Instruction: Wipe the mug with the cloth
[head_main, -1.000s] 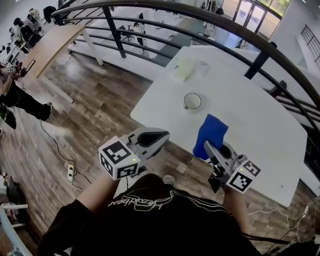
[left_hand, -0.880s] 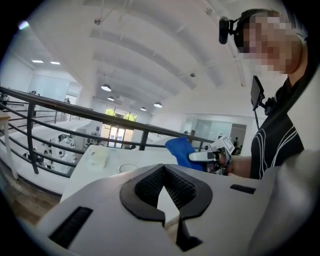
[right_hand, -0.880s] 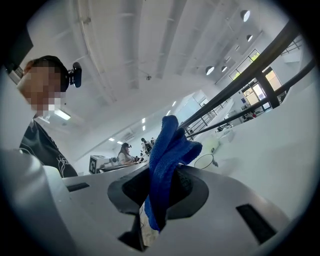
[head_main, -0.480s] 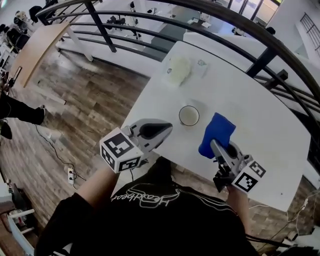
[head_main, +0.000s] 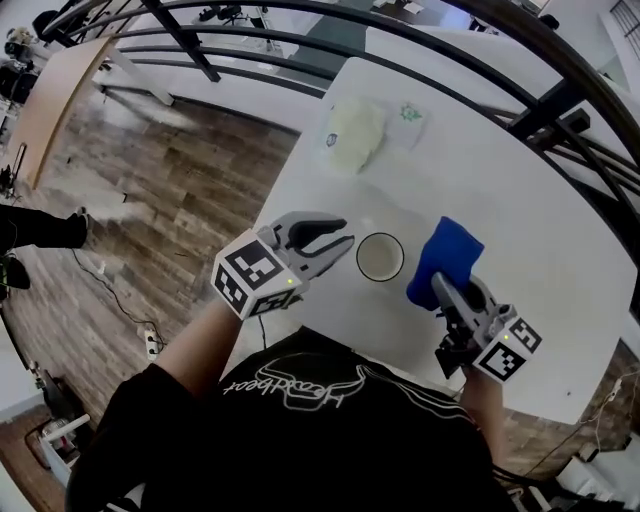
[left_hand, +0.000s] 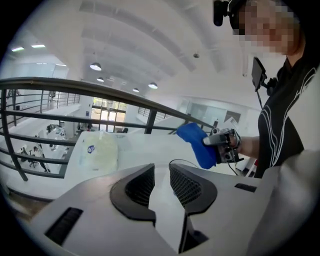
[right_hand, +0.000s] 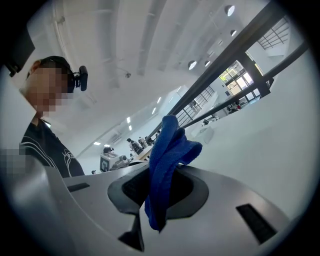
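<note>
A white mug (head_main: 380, 257) stands upright near the front edge of the white table (head_main: 530, 225). My left gripper (head_main: 343, 236) hovers just left of the mug, open, with nothing between its jaws. In the left gripper view the mug's rim (left_hand: 181, 162) shows just past the left gripper (left_hand: 161, 170). My right gripper (head_main: 450, 288) is shut on a blue cloth (head_main: 445, 255), held up just right of the mug. The cloth (right_hand: 167, 150) hangs bunched from the right gripper (right_hand: 162, 177). The cloth (left_hand: 196, 142) also shows in the left gripper view.
A pale cream bag (head_main: 355, 130) and a small white packet with green print (head_main: 408, 117) lie at the table's far end. A dark metal railing (head_main: 560, 100) runs behind the table. Wooden floor (head_main: 150, 200) lies left of it.
My left gripper has moved forward over the table up to the mug's left side, and its jaws have opened. The right gripper still holds the cloth right of the mug.
</note>
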